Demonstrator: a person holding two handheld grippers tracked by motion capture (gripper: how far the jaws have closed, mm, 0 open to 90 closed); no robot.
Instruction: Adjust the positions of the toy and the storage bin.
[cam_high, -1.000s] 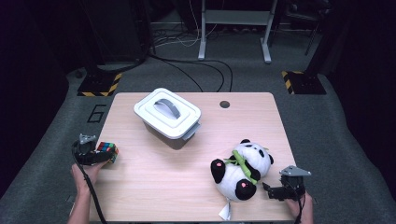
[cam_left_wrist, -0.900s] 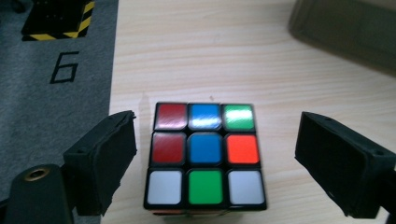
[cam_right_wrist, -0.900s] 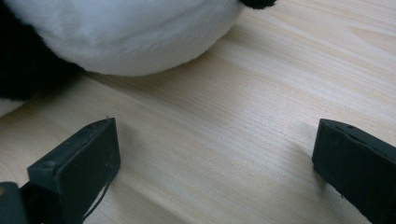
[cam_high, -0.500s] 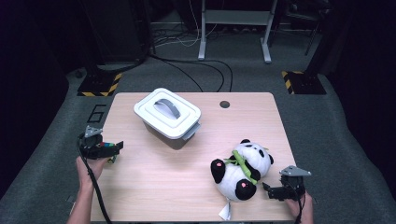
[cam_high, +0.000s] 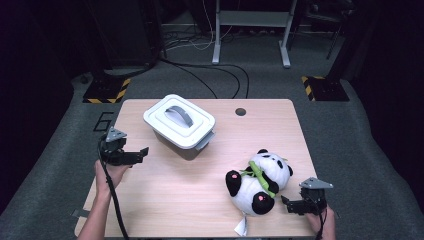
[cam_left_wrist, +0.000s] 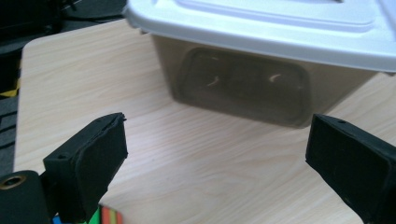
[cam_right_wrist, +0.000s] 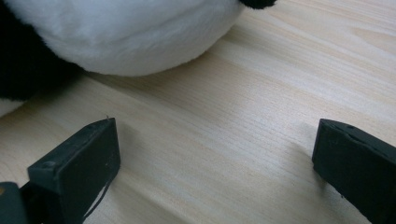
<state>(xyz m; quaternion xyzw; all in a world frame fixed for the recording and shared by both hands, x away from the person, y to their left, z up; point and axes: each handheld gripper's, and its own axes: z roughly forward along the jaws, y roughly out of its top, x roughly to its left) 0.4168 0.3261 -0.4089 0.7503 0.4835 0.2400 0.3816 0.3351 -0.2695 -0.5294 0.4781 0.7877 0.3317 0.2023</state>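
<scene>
I point my left gripper (cam_high: 141, 152) at the box (cam_high: 179, 125) in the upper middle of the high view. Its jaws have just been opening and stand wide with nothing between them. A cube (cam_left_wrist: 105, 217) peeks out at the bottom left of the left gripper view. I think the step is reaching for the box, so next I must line up with its lid (cam_left_wrist: 289, 23) or side. My right gripper (cam_high: 286, 202) waits open, low on the right, just beside the panda (cam_high: 257, 180). The table (cam_high: 175, 200) is pale wood. The room is dark, with cables (cam_high: 200, 70) on the grey floor.
</scene>
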